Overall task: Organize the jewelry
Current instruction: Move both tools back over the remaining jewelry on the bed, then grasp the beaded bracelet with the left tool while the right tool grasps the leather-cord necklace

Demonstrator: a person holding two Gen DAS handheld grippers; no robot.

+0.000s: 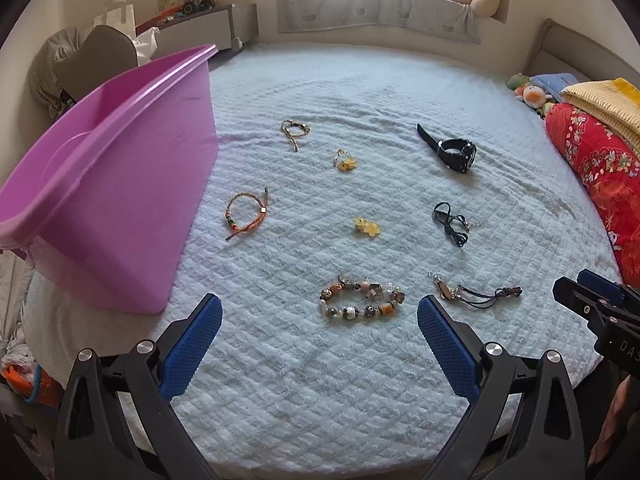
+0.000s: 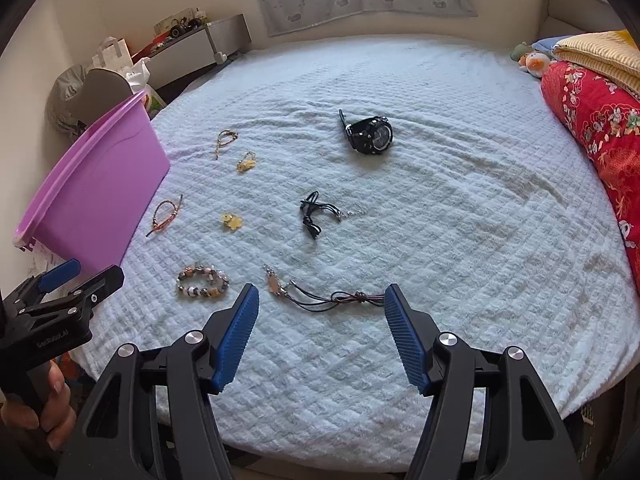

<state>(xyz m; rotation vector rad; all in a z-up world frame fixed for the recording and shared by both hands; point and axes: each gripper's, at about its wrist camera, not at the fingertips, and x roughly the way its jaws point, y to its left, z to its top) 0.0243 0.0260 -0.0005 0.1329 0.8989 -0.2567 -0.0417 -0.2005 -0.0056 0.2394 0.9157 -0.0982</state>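
**Both grippers spread and empty above the jewelry**

The left gripper (image 1: 320, 320) is spread wide, empty, above the beaded bracelet (image 1: 362, 300). The right gripper (image 2: 322, 308) is also spread, holding nothing, its tips flanking the cord necklace (image 2: 320, 296). From left to right across the quilt (image 2: 440, 240): purple tub (image 1: 120, 184), orange cord bracelet (image 1: 244, 214), 2 yellow charms, black watch (image 1: 456, 152). A hand (image 2: 44, 404) grips the left handle.

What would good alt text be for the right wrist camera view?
The open right gripper hovers over a pale quilted bed, its blue fingers either side of a dark cord bracelet. A beaded bracelet, black watch, black cord necklace and small yellow charms lie scattered beyond; a purple tub sits left, beside the left gripper.
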